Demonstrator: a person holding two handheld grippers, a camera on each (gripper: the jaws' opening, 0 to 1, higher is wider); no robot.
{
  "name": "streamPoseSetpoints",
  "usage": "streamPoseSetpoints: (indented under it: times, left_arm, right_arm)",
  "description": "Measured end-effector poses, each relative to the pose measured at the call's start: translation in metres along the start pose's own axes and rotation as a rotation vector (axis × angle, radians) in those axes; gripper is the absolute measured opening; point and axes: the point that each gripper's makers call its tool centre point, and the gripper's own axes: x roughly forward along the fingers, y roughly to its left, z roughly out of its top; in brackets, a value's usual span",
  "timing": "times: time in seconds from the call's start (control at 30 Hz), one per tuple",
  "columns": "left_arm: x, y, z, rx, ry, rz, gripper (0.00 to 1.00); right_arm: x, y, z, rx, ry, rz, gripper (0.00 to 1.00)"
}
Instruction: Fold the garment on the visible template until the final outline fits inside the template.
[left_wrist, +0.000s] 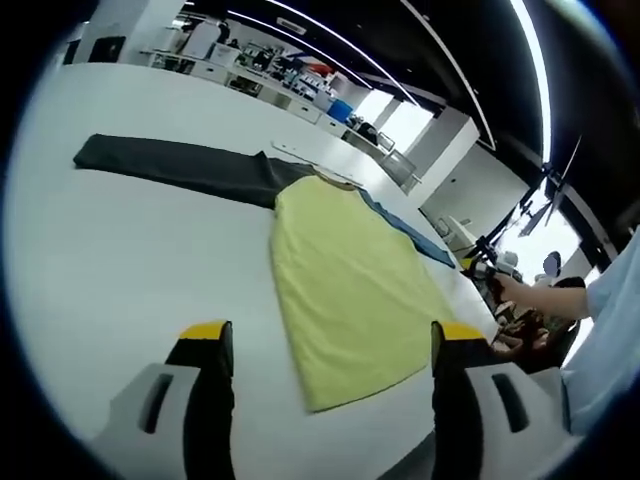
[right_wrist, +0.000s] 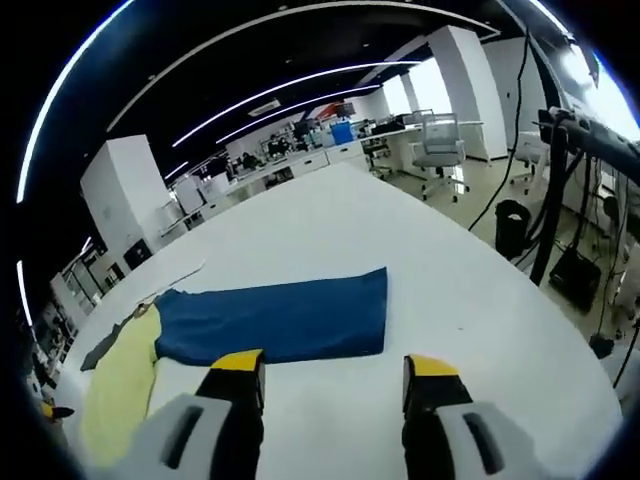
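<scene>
Lying flat on the white table (left_wrist: 120, 270), the garment (left_wrist: 350, 290) is seen as a long-sleeved top with a yellow body, a dark grey sleeve (left_wrist: 180, 165) and a blue sleeve (left_wrist: 415, 232); in the left gripper view the yellow body runs lengthwise from its hem, between the jaw tips, up to the collar farther off, while the grey sleeve is stretched out straight to the left, at right angles to the body, and the blue sleeve is laid out to the right; the sleeves together form one long line across the table; a thin pale sheet (left_wrist: 305, 152) is seen just beyond the collar, though whether it is the template cannot be told; the left gripper (left_wrist: 333, 337) is held above the hem with its yellow-tipped jaws spread wide and nothing between them; in the right gripper view the blue sleeve (right_wrist: 275, 315) is seen lengthwise, its cuff end pointing right, with the yellow body (right_wrist: 118, 390) at lower left; the right gripper (right_wrist: 335, 368) is held over the table (right_wrist: 480, 300) just short of the sleeve's near edge, jaws spread apart and empty; desks and chairs are seen beyond the table.
</scene>
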Motion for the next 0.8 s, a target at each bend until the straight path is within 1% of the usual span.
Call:
streamPoseSetpoints:
  times: [0.07, 0.17, 0.3, 0.37, 0.43, 0.53, 0.63, 0.73, 0.8]
  left_arm:
    - [0.0, -0.001, -0.001, -0.005, -0.002, 0.002, 0.78]
    - [0.0, -0.001, -0.004, -0.015, 0.0, 0.001, 0.76]
    - [0.0, -0.001, -0.008, -0.028, 0.006, 0.006, 0.75]
    - [0.0, -0.003, -0.008, -0.034, 0.005, 0.003, 0.75]
    - [0.0, -0.004, -0.008, -0.032, 0.003, 0.0, 0.75]
    - [-0.002, -0.006, -0.008, -0.04, -0.003, -0.001, 0.74]
    - [-0.002, -0.004, -0.01, -0.042, 0.001, 0.005, 0.73]
    - [-0.003, -0.004, -0.012, -0.049, 0.0, 0.002, 0.73]
    - [-0.003, -0.004, -0.013, -0.049, 0.001, 0.004, 0.73]
  right_arm:
    - [0.002, 0.0, 0.003, -0.003, -0.008, 0.004, 0.5]
    - [0.006, 0.004, 0.005, -0.004, -0.001, 0.011, 0.45]
    - [0.011, 0.005, 0.007, -0.016, 0.0, -0.004, 0.45]
    - [0.015, 0.004, 0.006, -0.017, 0.014, -0.01, 0.44]
    - [0.015, 0.006, 0.007, -0.014, 0.011, -0.015, 0.4]
    - [0.016, 0.007, 0.006, -0.012, 0.021, -0.02, 0.3]
    - [0.015, 0.003, 0.003, -0.04, 0.031, -0.057, 0.24]
    - [0.014, -0.002, 0.004, -0.019, 0.026, -0.066, 0.2]
    - [0.013, -0.006, 0.005, -0.012, 0.022, -0.081, 0.13]
